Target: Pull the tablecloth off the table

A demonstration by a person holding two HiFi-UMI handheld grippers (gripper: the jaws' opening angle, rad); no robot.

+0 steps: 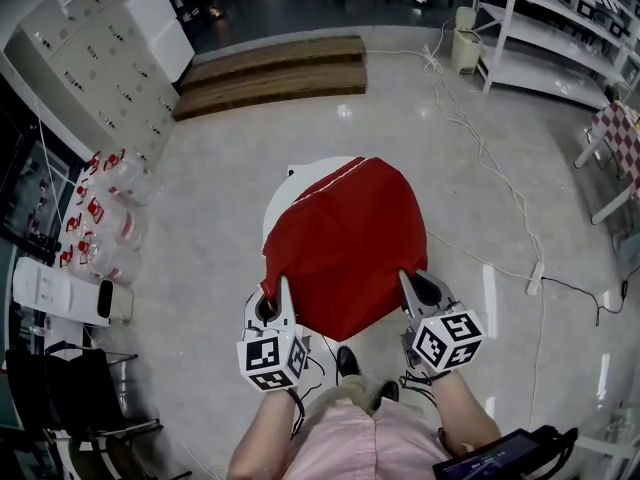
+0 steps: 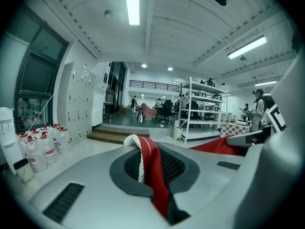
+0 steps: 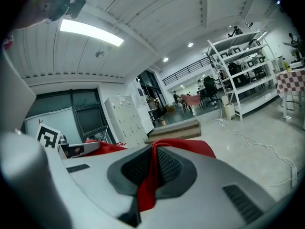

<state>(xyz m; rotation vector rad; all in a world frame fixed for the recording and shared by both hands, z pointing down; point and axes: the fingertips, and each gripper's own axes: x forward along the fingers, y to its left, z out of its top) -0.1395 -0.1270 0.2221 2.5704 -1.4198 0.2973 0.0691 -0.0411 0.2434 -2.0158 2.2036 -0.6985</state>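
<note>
A red tablecloth (image 1: 345, 243) covers most of a round white table (image 1: 298, 182); a strip of bare tabletop shows at the far left. Both grippers are at the cloth's near edge, lifted slightly toward me. My left gripper (image 1: 283, 290) is shut on the near-left edge, and the left gripper view shows a red fold with a white hem (image 2: 148, 168) pinched between the pads. My right gripper (image 1: 405, 283) is shut on the near-right edge, where a red fold (image 3: 151, 173) is squeezed between its pads. The cloth hangs loosely between the two grips.
Several water bottles (image 1: 105, 213) and a white dispenser (image 1: 60, 298) stand at the left, lockers (image 1: 90, 58) behind them. Wooden steps (image 1: 270, 73) lie beyond the table. A cable (image 1: 480, 158) runs over the floor at right, near white shelving (image 1: 560, 28) and a checkered table (image 1: 620, 133).
</note>
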